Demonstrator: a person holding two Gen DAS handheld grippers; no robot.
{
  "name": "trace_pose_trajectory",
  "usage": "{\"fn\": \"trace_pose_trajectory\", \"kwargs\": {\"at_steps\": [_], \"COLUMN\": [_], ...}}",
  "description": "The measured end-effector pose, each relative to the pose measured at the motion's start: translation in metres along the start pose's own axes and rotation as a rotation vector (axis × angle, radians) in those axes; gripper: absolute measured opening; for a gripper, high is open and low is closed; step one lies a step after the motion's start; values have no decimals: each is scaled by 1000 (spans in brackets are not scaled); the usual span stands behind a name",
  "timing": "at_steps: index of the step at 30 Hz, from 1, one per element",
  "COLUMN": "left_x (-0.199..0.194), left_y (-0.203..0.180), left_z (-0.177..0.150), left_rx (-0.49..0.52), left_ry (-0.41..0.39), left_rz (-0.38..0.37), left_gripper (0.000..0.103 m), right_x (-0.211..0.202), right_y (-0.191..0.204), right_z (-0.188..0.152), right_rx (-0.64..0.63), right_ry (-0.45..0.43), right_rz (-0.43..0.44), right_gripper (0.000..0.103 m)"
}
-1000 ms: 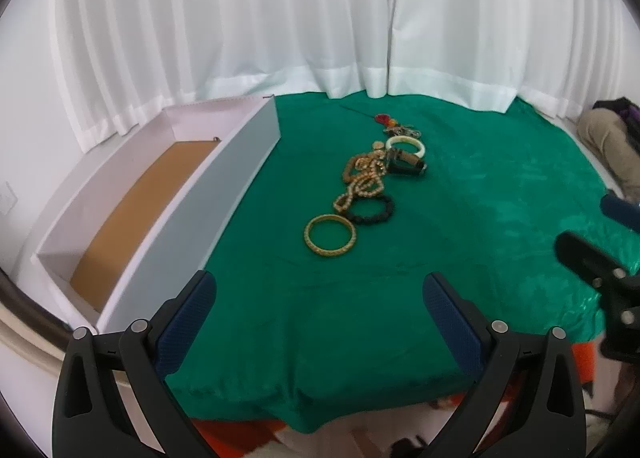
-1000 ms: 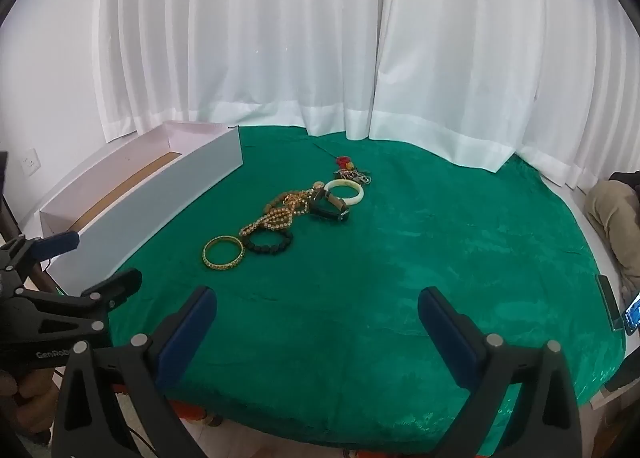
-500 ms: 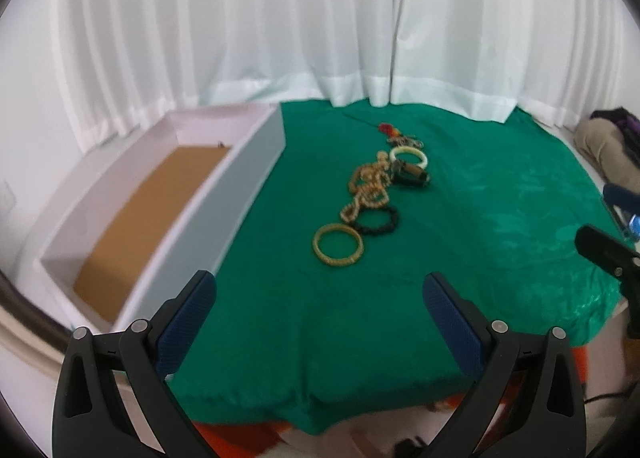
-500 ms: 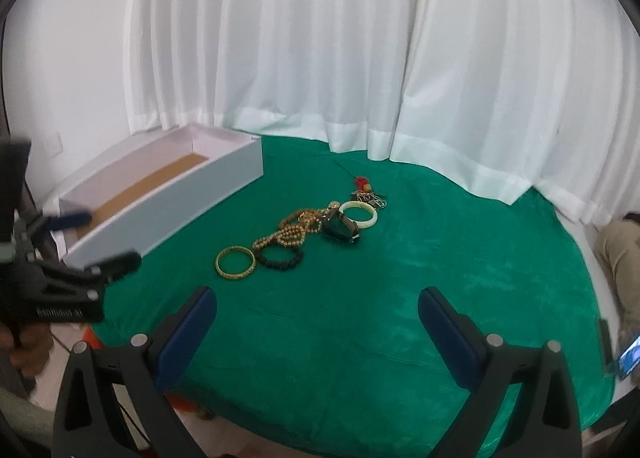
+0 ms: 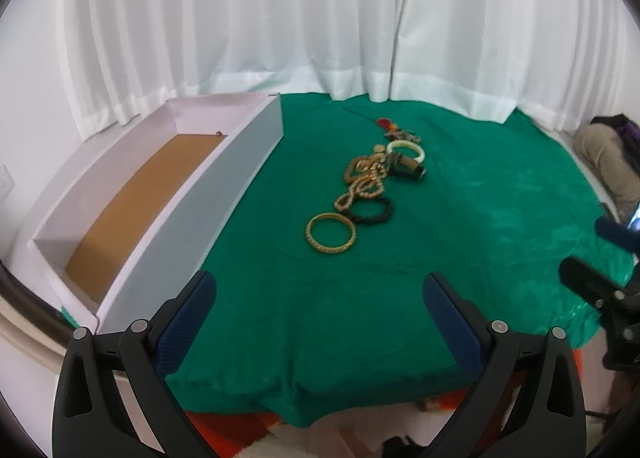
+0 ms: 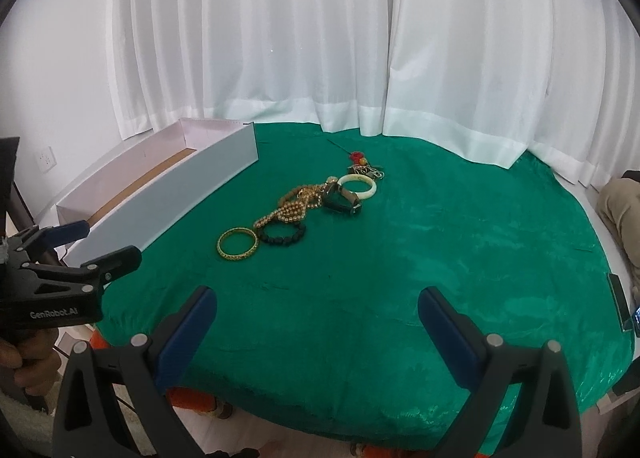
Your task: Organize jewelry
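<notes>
Both grippers are spread wide and holding nothing. From its own camera the left gripper [image 5: 320, 322] sits low over the near edge of the green cloth [image 5: 480, 218], blue pads well apart, and the right gripper [image 6: 318, 326] looks the same in its view. Each one also shows up at the side of the other's frame, fingers apart there too.

All the jewelry is lying on the cloth in a loose diagonal line, none of it in the box yet. Nearest is a gold bangle [image 5: 331, 234], flat on the cloth, with a black bead bracelet [image 5: 370, 211] touching it just behind. Then comes a tangle of gold bead strands [image 5: 364, 178] running further back, and beside that a dark watch [image 5: 406, 169] resting against a white bangle [image 5: 406, 149]. Past those there's a small cluster of bits with something red [image 5: 386, 123], too small to make out properly.

Off to the left of the line is a long white box [image 5: 216, 186], open on top, with a brown cardboard-looking floor. It runs alongside the cloth's left edge. White curtains [image 6: 320, 38] hang behind everything.
</notes>
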State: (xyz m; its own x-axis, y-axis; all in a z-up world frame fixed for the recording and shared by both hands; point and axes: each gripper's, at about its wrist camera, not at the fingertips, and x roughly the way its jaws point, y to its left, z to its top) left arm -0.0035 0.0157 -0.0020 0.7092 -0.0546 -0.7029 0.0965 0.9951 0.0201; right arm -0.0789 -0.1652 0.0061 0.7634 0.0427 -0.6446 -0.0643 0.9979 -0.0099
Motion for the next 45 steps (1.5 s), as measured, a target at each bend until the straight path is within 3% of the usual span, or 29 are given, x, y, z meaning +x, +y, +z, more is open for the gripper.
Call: {"fn": "trace_pose_trajectory", "kwargs": {"at_steps": [8,20,34,41,45], "left_x": [-9,-10,-6,23,39], "left_y": [-8,-4,4,27,26], "left_z": [-2,-1,-1,4,30], "left_rx": [41,15,3,-38,-12], "left_ry": [-33,-16,3,13,38], "left_rz": [21,4,27,39,51], "left_gripper": [103,103,103,103,102], "right_x": [3,6,3,36,66], "right_y": [0,4,1,-8,-13], "right_z": [3,4,4,15,36], "right_rx": [11,-12,6,83,134], "right_ry": [0,31,15,22,62], "right_rz": [6,-49,-48,-28,-11], "right_gripper": [103,103,103,103,103]}}
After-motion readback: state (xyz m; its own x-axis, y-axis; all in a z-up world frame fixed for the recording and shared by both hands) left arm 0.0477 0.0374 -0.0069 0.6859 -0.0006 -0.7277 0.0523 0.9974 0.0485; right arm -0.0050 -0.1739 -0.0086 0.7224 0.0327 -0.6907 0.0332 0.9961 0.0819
